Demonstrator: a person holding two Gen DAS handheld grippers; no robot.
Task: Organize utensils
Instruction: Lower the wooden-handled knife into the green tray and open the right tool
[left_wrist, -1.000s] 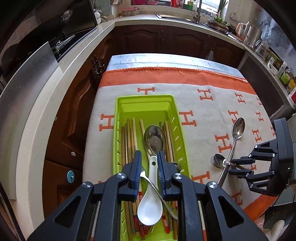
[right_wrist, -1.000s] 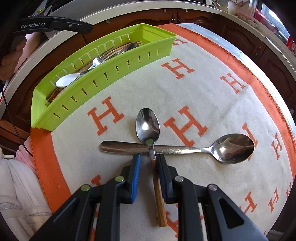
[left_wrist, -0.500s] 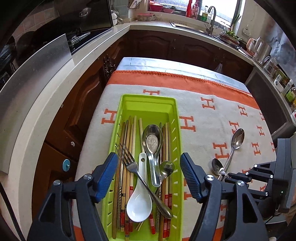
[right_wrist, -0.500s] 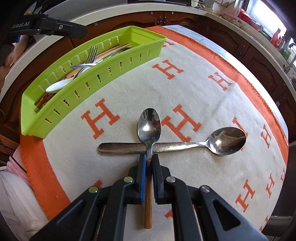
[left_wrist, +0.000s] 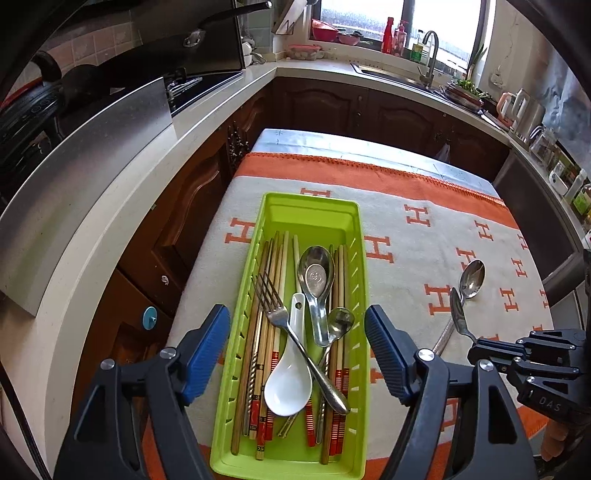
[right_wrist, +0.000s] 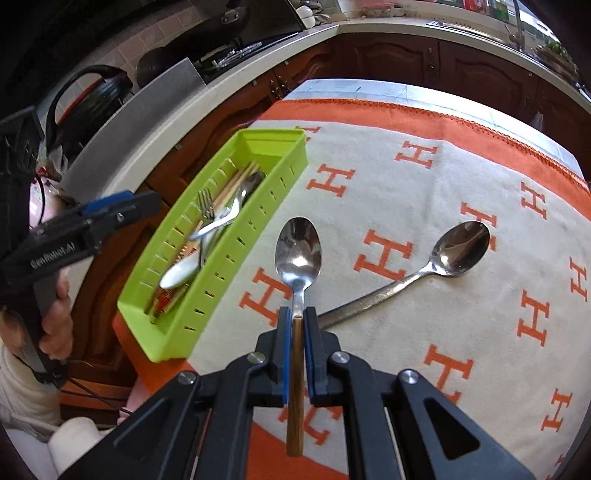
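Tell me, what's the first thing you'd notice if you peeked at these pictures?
The bright green tray jumps out first, sitting on the cream and orange cloth and full of chopsticks, a fork and a white spoon. Next, the right hand-held gripper pinches a wooden-handled spoon, held above the cloth. One more metal spoon lies on the cloth to its right.

Daylight pours in from the far window (left_wrist: 402, 16), blown out to white; the blanket (left_wrist: 413, 229) is bright and evenly lit, with soft shadows; glare spots sit on the held spoon (right_wrist: 299, 251); both fisheye views bend the counter (left_wrist: 92, 229) and darken at the corners; focus is sharp.
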